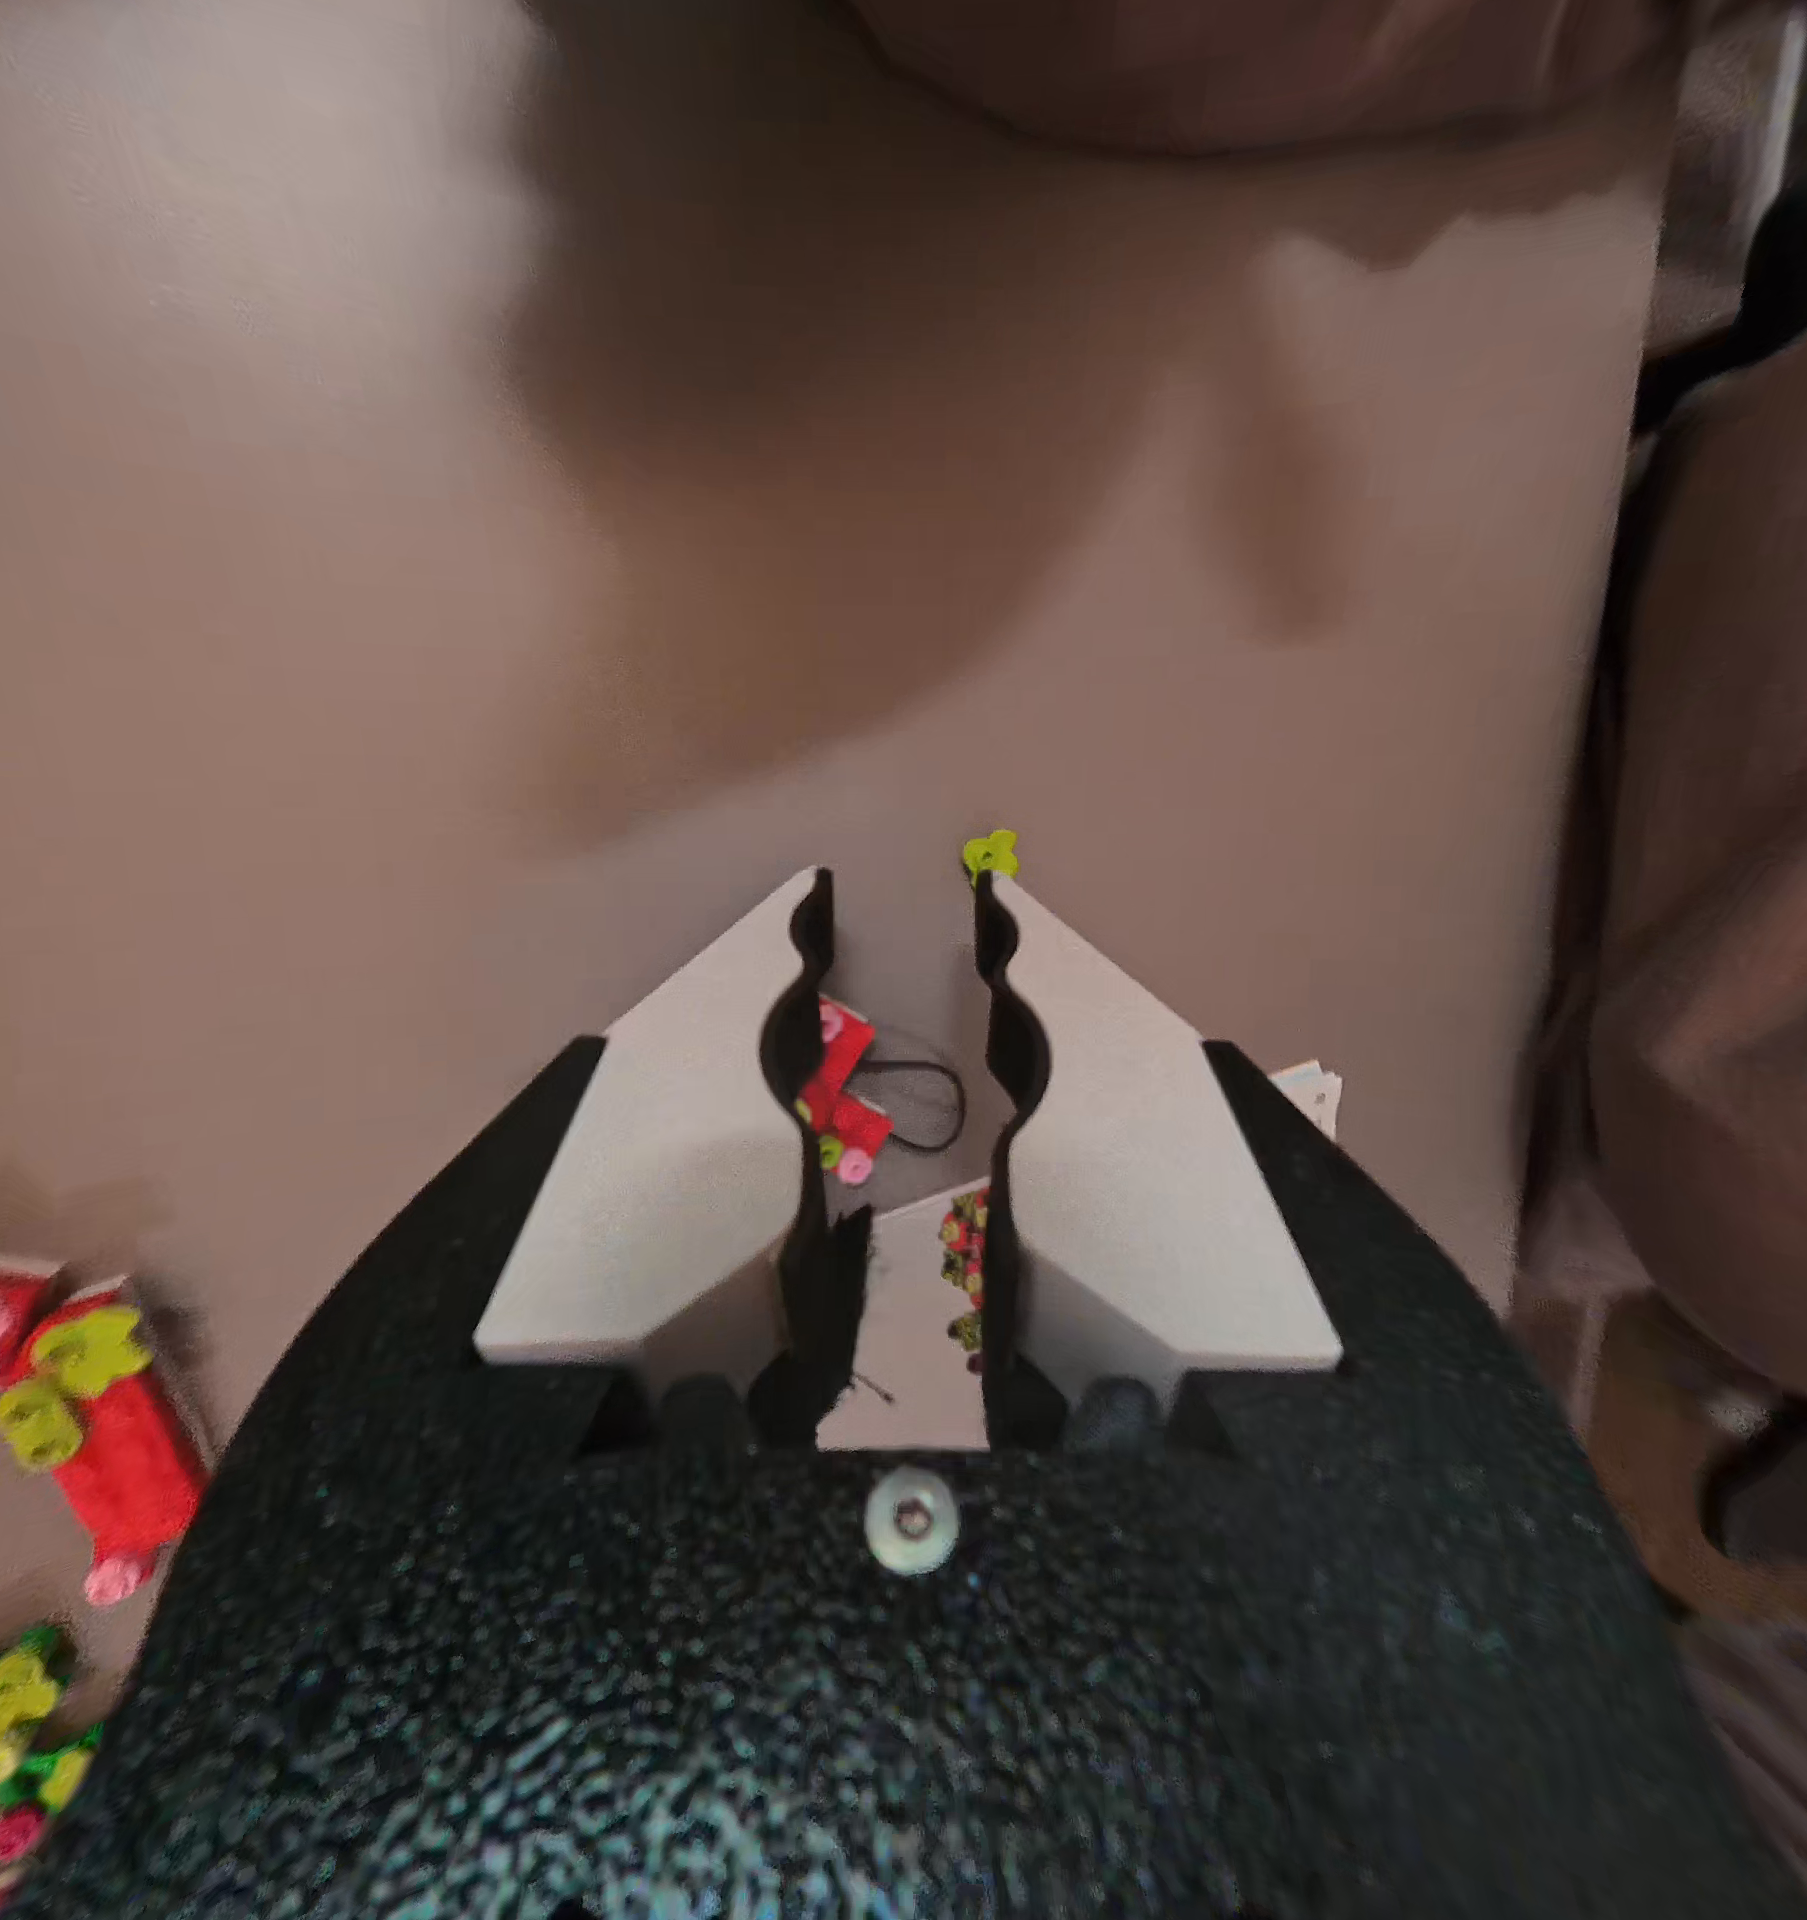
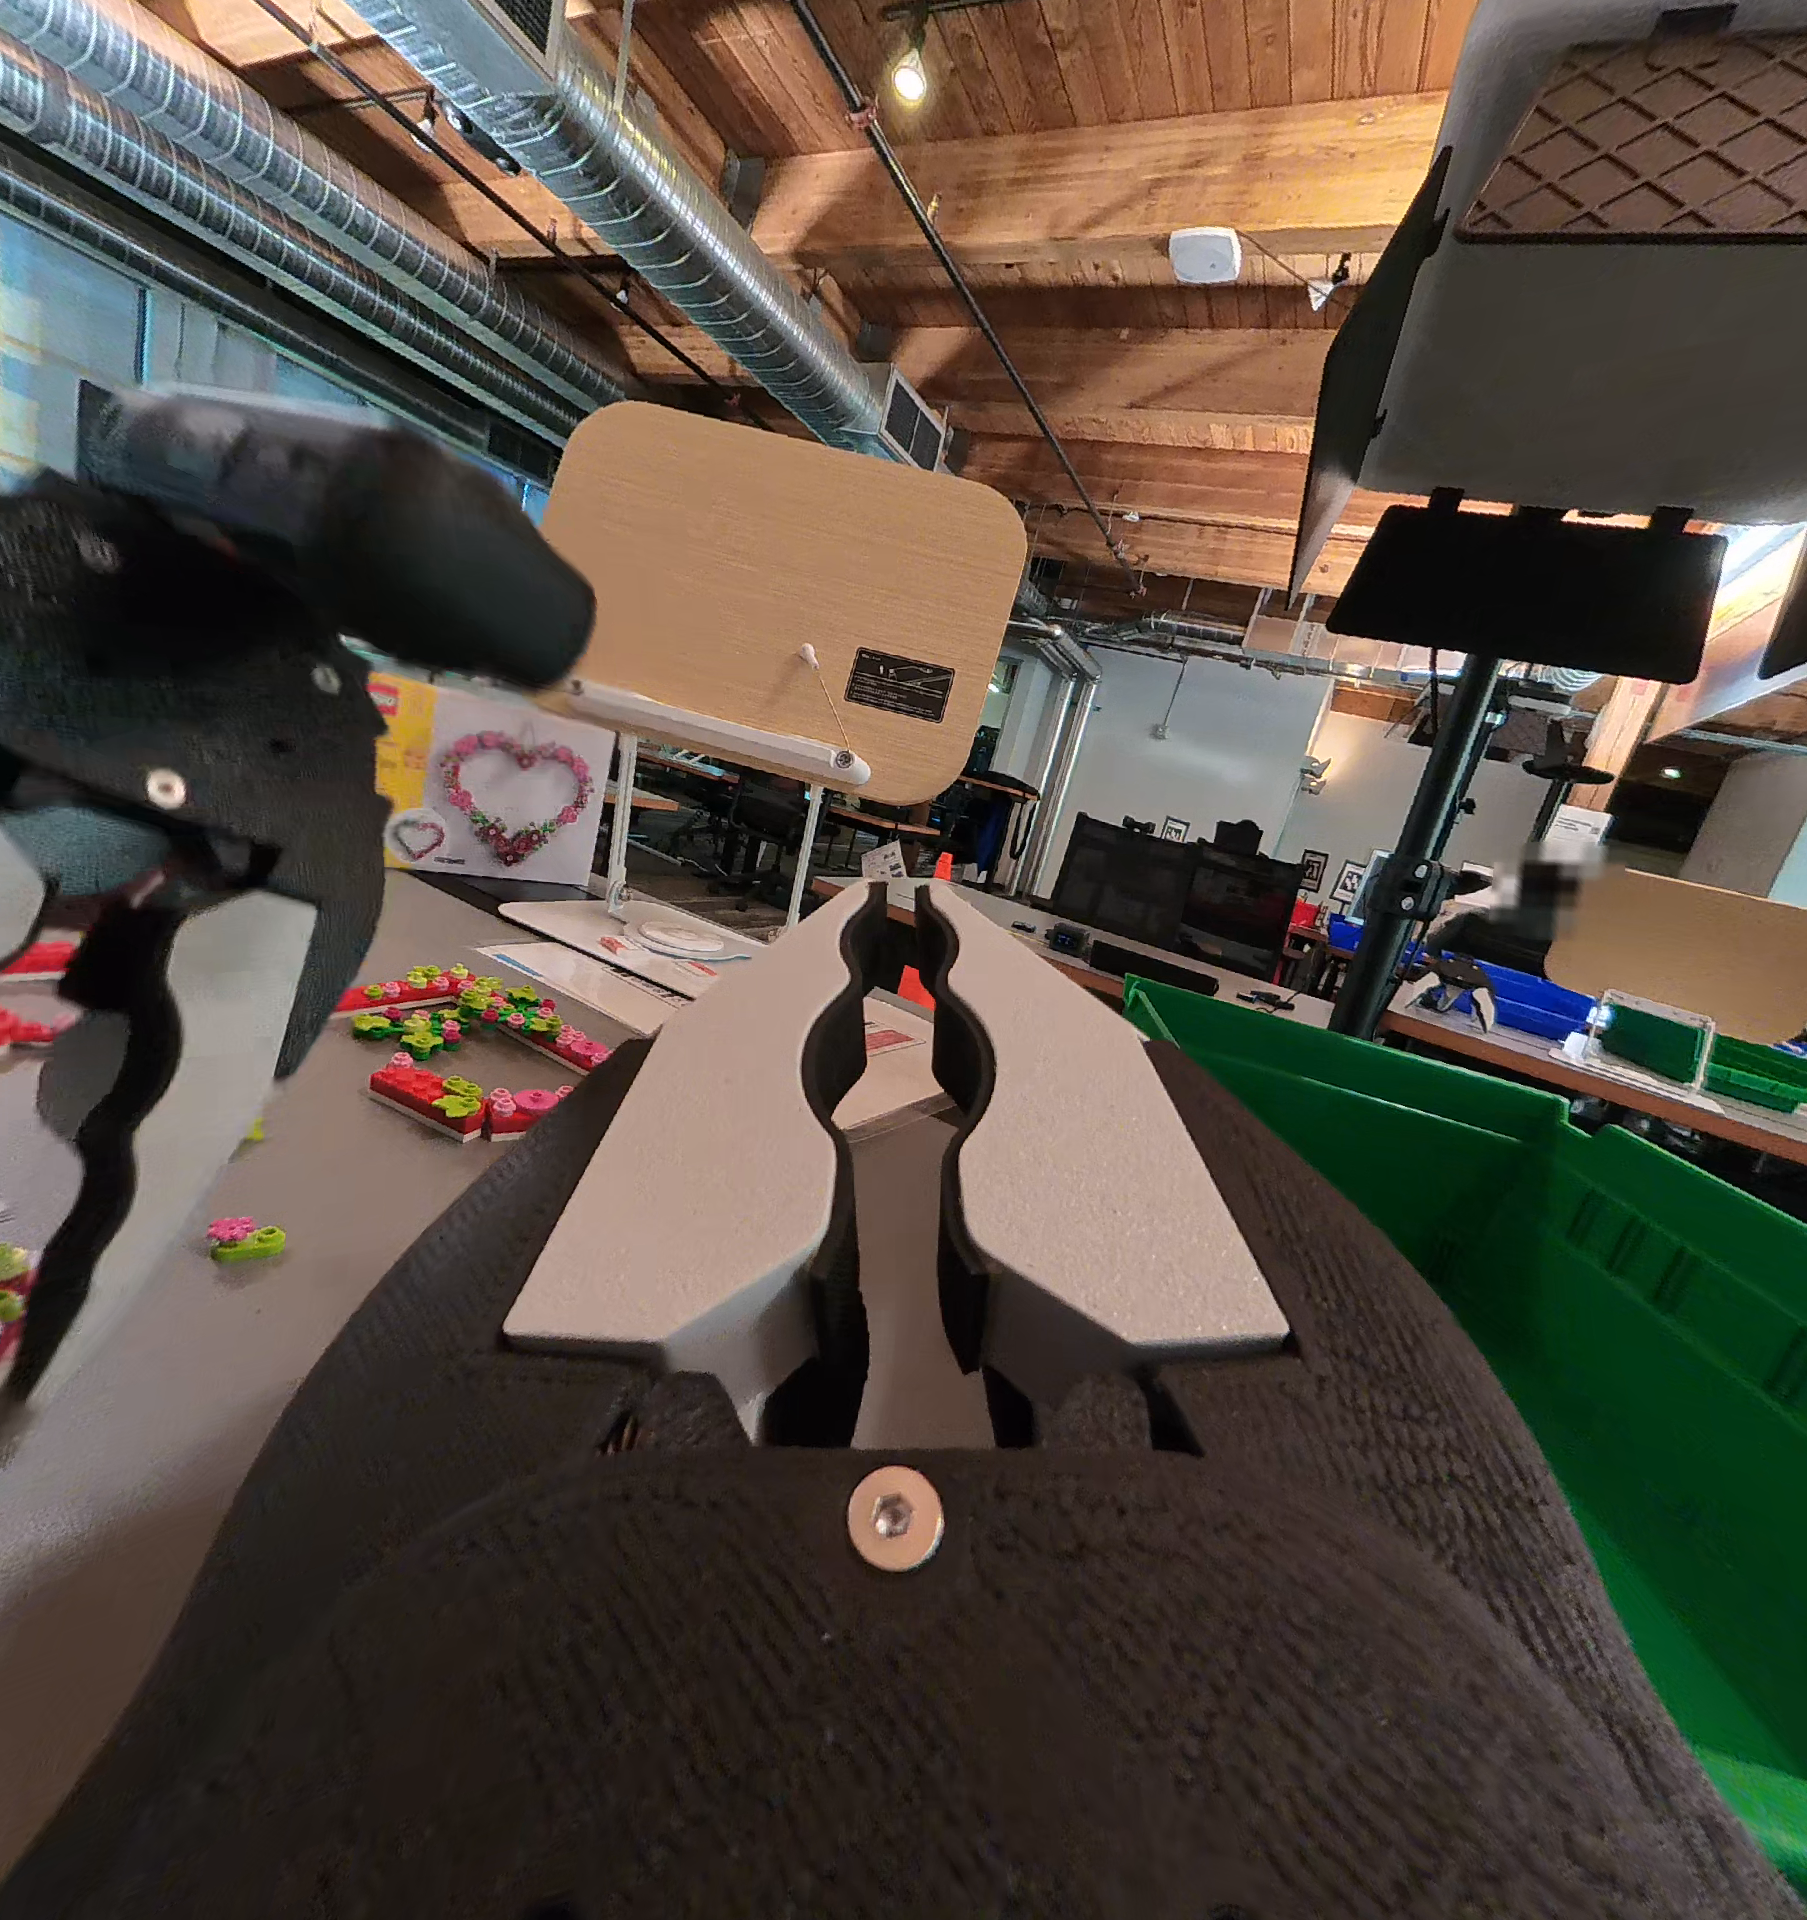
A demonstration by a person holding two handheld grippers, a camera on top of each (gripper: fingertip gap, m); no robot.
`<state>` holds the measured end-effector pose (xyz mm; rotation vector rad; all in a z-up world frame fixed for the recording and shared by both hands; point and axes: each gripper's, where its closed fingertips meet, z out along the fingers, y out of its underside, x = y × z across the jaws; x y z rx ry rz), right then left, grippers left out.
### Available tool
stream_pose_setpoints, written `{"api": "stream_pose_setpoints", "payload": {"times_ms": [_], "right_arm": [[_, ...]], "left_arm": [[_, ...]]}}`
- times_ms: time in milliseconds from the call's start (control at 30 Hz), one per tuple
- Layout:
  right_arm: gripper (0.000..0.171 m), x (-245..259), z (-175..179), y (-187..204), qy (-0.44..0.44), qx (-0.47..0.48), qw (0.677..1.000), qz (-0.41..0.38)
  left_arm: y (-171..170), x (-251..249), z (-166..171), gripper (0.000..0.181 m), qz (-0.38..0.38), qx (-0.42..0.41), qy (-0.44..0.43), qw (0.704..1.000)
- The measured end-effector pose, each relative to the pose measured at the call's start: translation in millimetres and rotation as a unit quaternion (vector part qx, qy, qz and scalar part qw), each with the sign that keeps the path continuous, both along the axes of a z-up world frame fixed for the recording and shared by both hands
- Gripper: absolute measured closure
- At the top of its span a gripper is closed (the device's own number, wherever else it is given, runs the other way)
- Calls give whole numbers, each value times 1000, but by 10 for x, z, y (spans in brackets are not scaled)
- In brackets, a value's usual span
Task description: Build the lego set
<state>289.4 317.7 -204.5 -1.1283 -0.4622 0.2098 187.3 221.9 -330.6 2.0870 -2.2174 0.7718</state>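
Note:
My left gripper (image 1: pixel 904 878) is open and empty, pointing down at the grey table (image 1: pixel 359 623). A small lime flower piece (image 1: pixel 990 854) lies just past its right fingertip. A red Lego strip with pink and lime flowers (image 1: pixel 839 1081) shows between its fingers, and a longer red strip (image 1: pixel 109 1434) lies at the lower left. My right gripper (image 2: pixel 901 896) is held off the table, its jaws a narrow gap apart with nothing between them. In the right wrist view, red flower strips (image 2: pixel 463 1013) lie on the table and a blurred finger of the left gripper (image 2: pixel 192 1039) hangs over it at the left.
A green bin (image 2: pixel 1501 1247) stands close on the right. A wooden book stand (image 2: pixel 785 603) and the Lego box (image 2: pixel 504 790) stand at the back. A loose pink-and-lime flower (image 2: pixel 244 1242) lies on the table. An instruction booklet (image 1: pixel 909 1320) lies under the left gripper. A flower cluster (image 1: pixel 5 1714) sits at the bottom left.

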Motion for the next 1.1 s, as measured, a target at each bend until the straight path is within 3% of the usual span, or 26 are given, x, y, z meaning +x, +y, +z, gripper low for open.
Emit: {"api": "stream_pose_setpoints", "payload": {"times_ms": [33, 133, 200, 267, 400, 533, 600, 733, 967, 1100], "right_arm": [[168, -8, -6, -6, -2, -1, 1000, 2], [168, -64, -23, -21, -13, -2, 1000, 11], [168, -108, -38, -22, -23, -2, 1000, 16], [168, -161, -60, -23, -35, -3, 999, 23], [168, -270, -102, -24, -68, -3, 997, 31], [167, -338, -118, -51, -96, 3, 995, 36], [168, -369, -134, -65, -108, 5, 994, 32], [168, -447, -171, -89, -133, 5, 990, 42], [167, -661, -299, -181, -185, 3, 978, 93], [169, -967, -582, -412, -251, -38, 942, 219]], "left_arm": [[56, 3, 77, 154, 18, 14, -34, 999], [220, -92, 362, 149, 81, 81, -147, 983], [336, -244, 576, 142, 136, 138, -221, 956], [484, -485, 765, 140, 197, 208, -274, 918], [748, -1073, 1054, 139, 313, 353, -340, 814], [795, -1440, 1168, 135, 380, 389, -426, 723], [801, -1527, 1193, 128, 395, 371, -467, 699], [840, -1566, 1077, 128, 410, 337, -484, 696], [761, -1396, 880, 131, 383, 317, -463, 733], [757, -1372, 821, 134, 368, 345, -442, 742]]}}
